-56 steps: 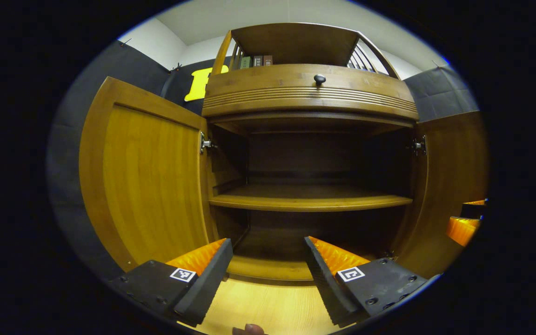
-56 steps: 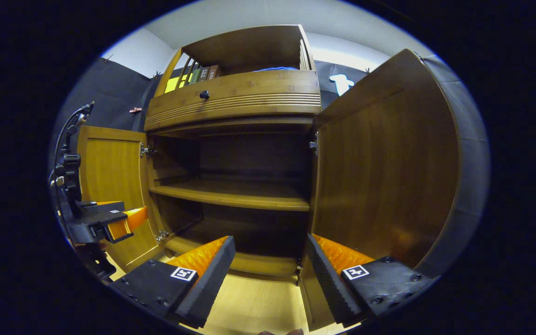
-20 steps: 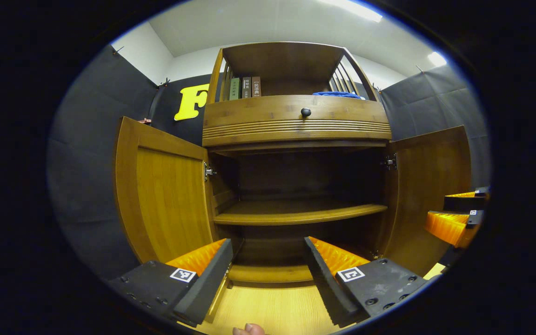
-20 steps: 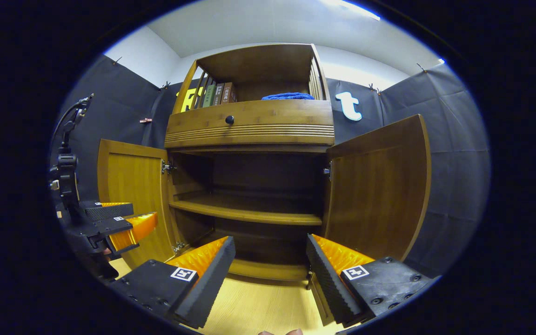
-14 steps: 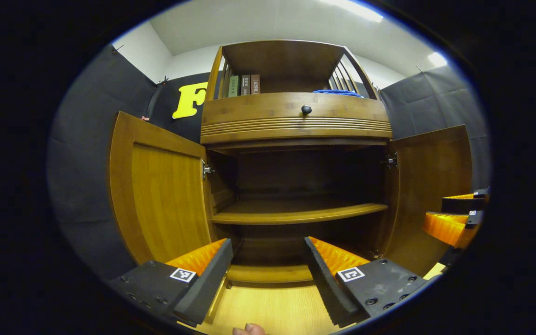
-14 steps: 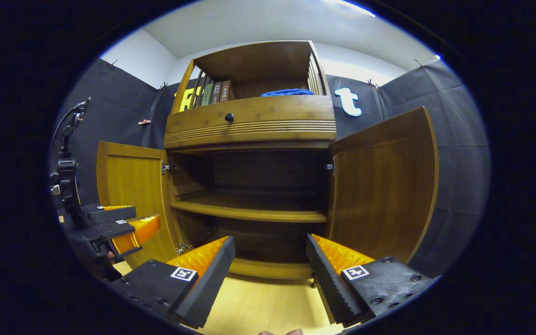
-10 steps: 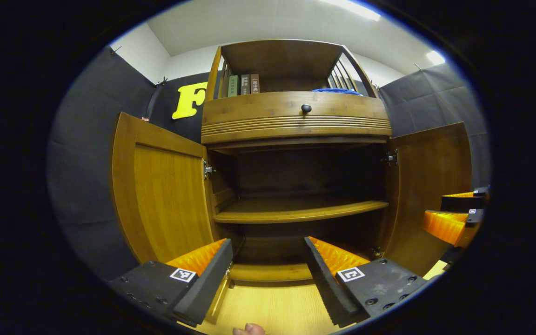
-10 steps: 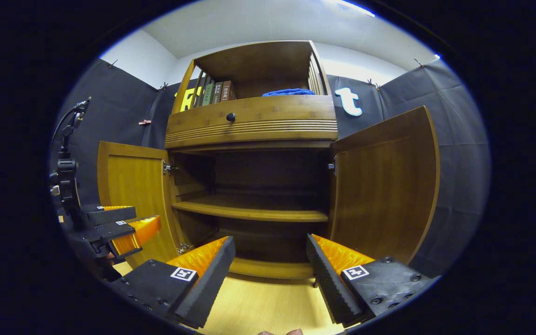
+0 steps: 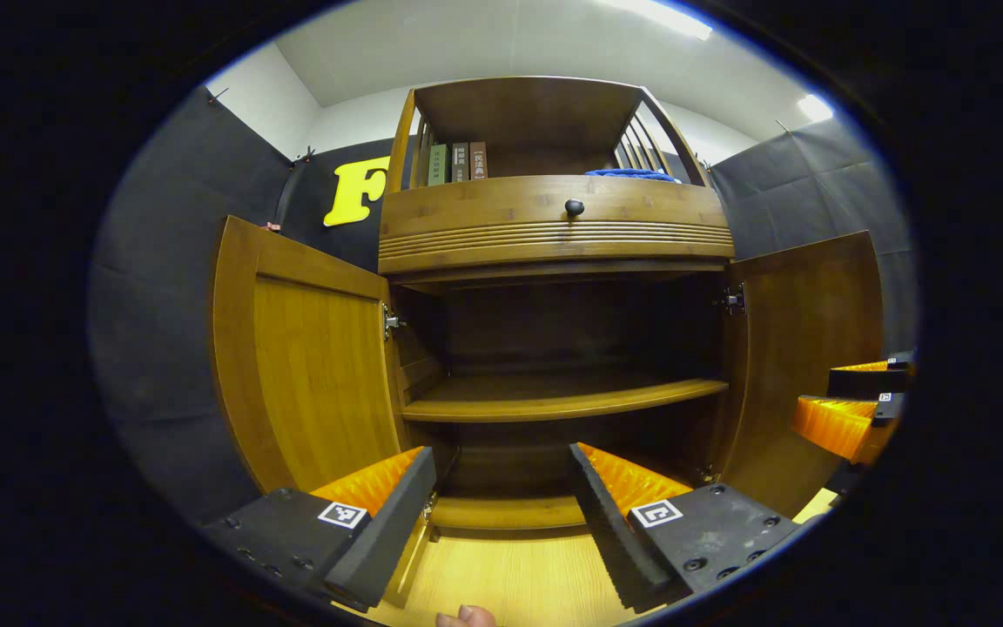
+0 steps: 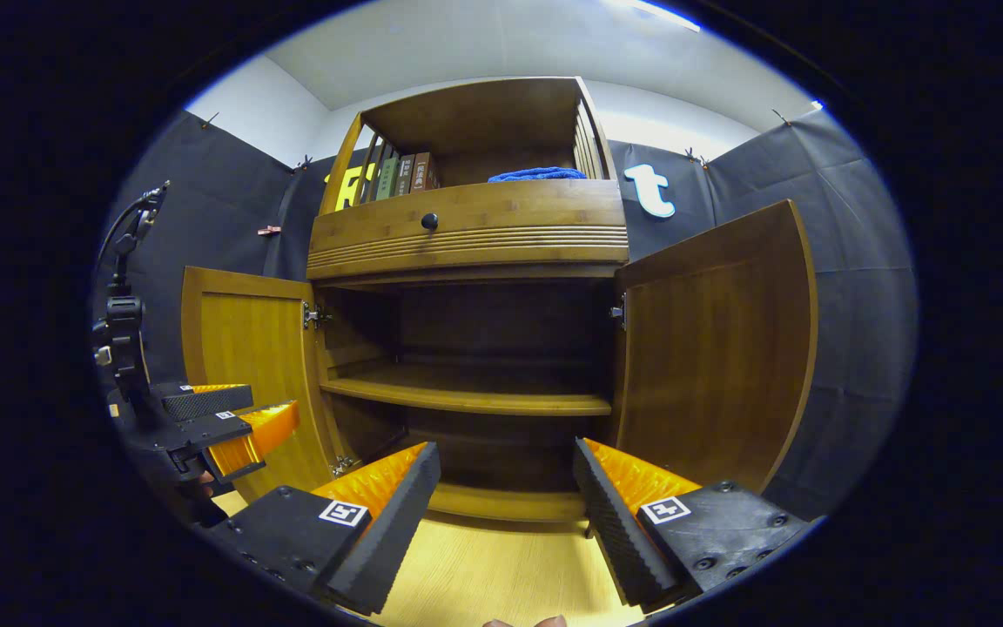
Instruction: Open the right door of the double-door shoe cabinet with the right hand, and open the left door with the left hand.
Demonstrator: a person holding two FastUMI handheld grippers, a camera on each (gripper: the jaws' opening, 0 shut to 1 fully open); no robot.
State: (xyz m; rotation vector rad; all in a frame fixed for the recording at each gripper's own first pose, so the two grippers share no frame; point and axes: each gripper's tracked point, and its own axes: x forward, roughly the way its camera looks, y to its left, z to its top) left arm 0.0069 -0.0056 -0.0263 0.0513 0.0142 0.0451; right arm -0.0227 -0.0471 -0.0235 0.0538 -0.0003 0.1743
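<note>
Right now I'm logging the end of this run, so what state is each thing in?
Left door: open, swung wide.
Right door: open, swung wide.
Drawer: shut.
Shelf: bare.
Left gripper: open, holding nothing.
Right gripper: open, holding nothing.

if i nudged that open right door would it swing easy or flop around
The right door looks like a stiff solid wood panel, so it should not flex. It hangs on a metal hinge at the cabinet side, so a nudge would probably swing it in an arc. Both grippers stand clear of it, so nothing would stop it.
</note>
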